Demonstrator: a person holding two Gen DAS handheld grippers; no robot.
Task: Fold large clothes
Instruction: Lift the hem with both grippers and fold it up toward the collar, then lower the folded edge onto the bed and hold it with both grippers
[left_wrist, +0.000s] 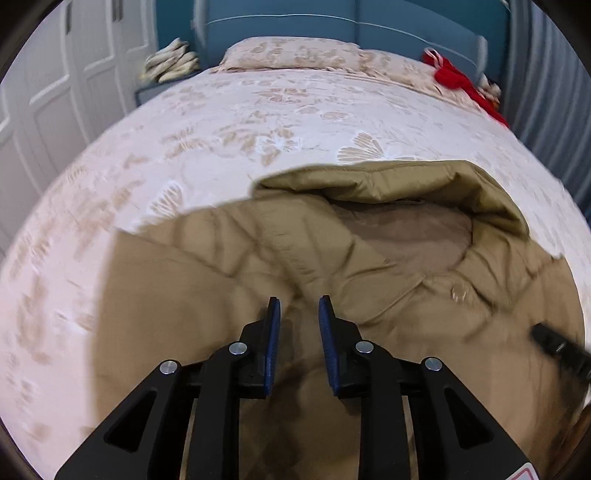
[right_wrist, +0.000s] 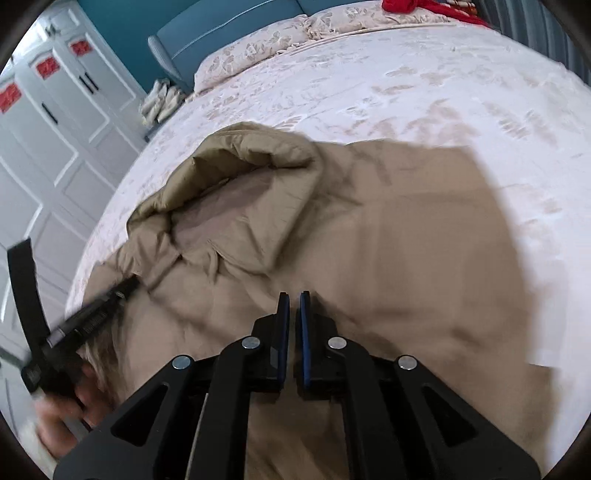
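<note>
A large tan padded coat (left_wrist: 229, 266) with a hood (left_wrist: 424, 192) lies spread on the bed. It also shows in the right wrist view (right_wrist: 388, 229), hood (right_wrist: 240, 173) to the upper left. My left gripper (left_wrist: 298, 303) hovers just above the coat's body, jaws a little apart and empty. My right gripper (right_wrist: 294, 300) is over the coat, jaws nearly closed with a thin gap and nothing visible between them. The left gripper also shows in the right wrist view (right_wrist: 127, 286), low over the coat at the left. A blurred tip of the right gripper shows at the left view's right edge (left_wrist: 554, 341).
The bed (left_wrist: 221, 122) has a pale floral cover and pillows (left_wrist: 291, 53) at a blue headboard (left_wrist: 332, 26). A red garment (left_wrist: 450, 75) lies at the far right corner. White wardrobe doors (right_wrist: 55, 122) stand to the left. Folded cloths (left_wrist: 170, 62) sit on a nightstand.
</note>
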